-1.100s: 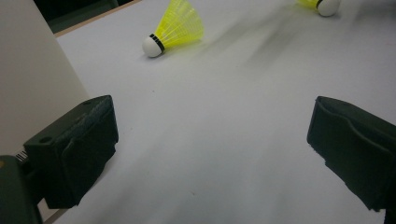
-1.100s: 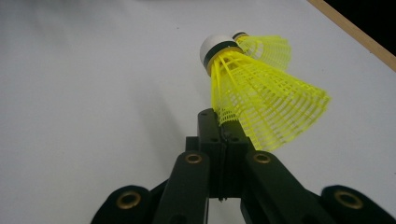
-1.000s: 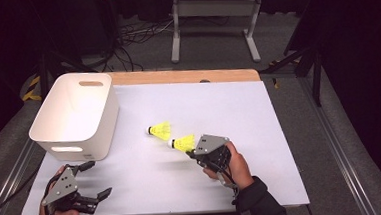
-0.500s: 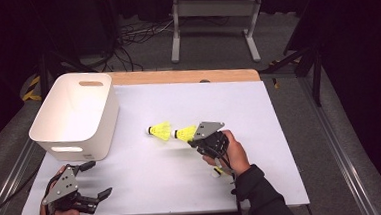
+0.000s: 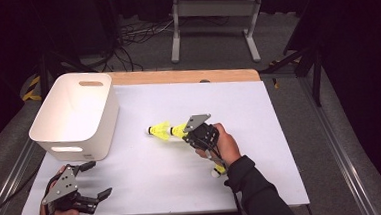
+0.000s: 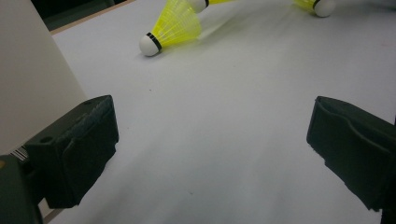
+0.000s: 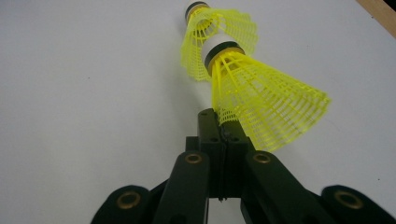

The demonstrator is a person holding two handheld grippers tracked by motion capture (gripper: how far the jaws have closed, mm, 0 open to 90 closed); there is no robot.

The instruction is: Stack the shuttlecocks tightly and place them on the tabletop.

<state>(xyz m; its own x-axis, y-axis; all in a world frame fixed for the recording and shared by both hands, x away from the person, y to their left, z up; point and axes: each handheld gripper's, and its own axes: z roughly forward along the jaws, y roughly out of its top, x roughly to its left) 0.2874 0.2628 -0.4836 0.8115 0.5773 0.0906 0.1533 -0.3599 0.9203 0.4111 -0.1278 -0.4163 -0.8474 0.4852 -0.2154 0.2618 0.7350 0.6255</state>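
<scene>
My right gripper [image 5: 187,134] is shut on the skirt rim of a yellow shuttlecock [image 7: 261,102], in the middle of the white sheet. Its white cork points into the open skirt of a second yellow shuttlecock [image 7: 210,32] lying on the sheet just left of it [image 5: 159,131]; whether they touch I cannot tell. That lying shuttlecock [image 6: 173,28] also appears in the left gripper view. My left gripper [image 5: 98,179] rests at the front left corner, jaws wide open with nothing between them [image 6: 210,154].
A white plastic bin [image 5: 73,114] stands at the left, its wall close beside the left gripper [image 6: 28,79]. A third yellow shuttlecock [image 5: 217,171] lies by the right forearm's sleeve. The white sheet [image 5: 258,108] ends at a wooden strip [image 5: 186,76] at the back.
The right gripper has carried its shuttlecock leftward and a little away from the person, up to the lying one. The left gripper has stayed put.
</scene>
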